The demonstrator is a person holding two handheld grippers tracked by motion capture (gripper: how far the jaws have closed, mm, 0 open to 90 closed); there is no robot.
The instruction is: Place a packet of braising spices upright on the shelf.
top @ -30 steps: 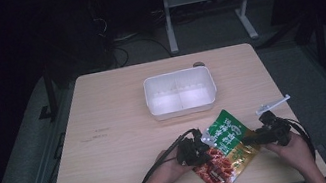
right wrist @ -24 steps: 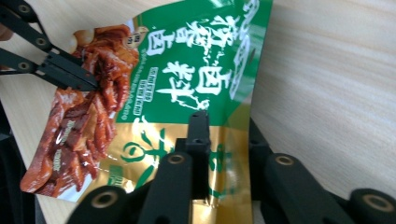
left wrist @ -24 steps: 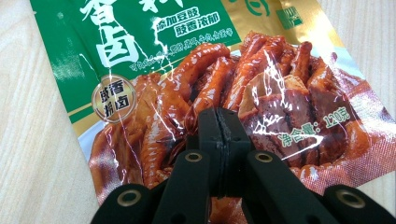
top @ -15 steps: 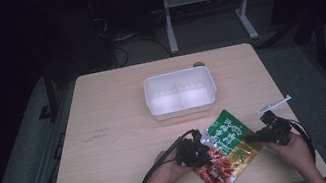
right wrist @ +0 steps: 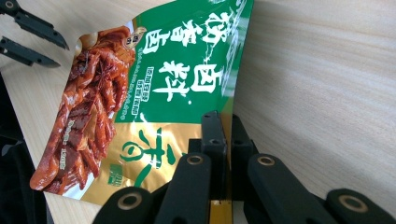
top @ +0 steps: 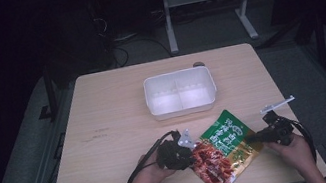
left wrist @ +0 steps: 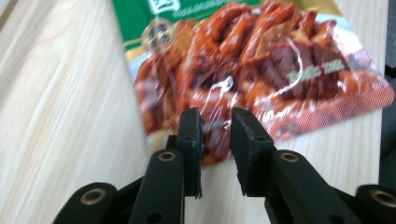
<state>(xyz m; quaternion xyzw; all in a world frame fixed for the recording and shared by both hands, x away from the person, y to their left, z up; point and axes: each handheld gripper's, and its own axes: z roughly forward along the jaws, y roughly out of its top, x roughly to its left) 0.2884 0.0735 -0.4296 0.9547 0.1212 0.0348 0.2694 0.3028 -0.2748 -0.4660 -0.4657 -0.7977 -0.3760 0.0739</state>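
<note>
A snack packet [top: 223, 154], green and gold at one end with red-brown food printed on the other, lies near the table's front edge. My right gripper [top: 255, 140] is shut on its gold edge; in the right gripper view the jaws [right wrist: 224, 122] pinch the packet [right wrist: 177, 79] at its rim. My left gripper [top: 190, 155] sits at the packet's left side. Its jaws have just been opening and now stand apart [left wrist: 215, 119], with the packet's red end [left wrist: 261, 60] just beyond the tips and nothing pressed between the pads. The left gripper [right wrist: 60, 53] also shows far off in the right gripper view.
A white two-compartment tray [top: 176, 74] stands in the middle of the wooden table [top: 117, 130], behind the packet. A dark round hole [top: 198, 63] sits near the far edge. Cables trail from both grippers toward the front edge.
My left gripper has opened and drawn back to the left off the packet's red end. The right gripper has closed on the gold edge and stayed in place.
</note>
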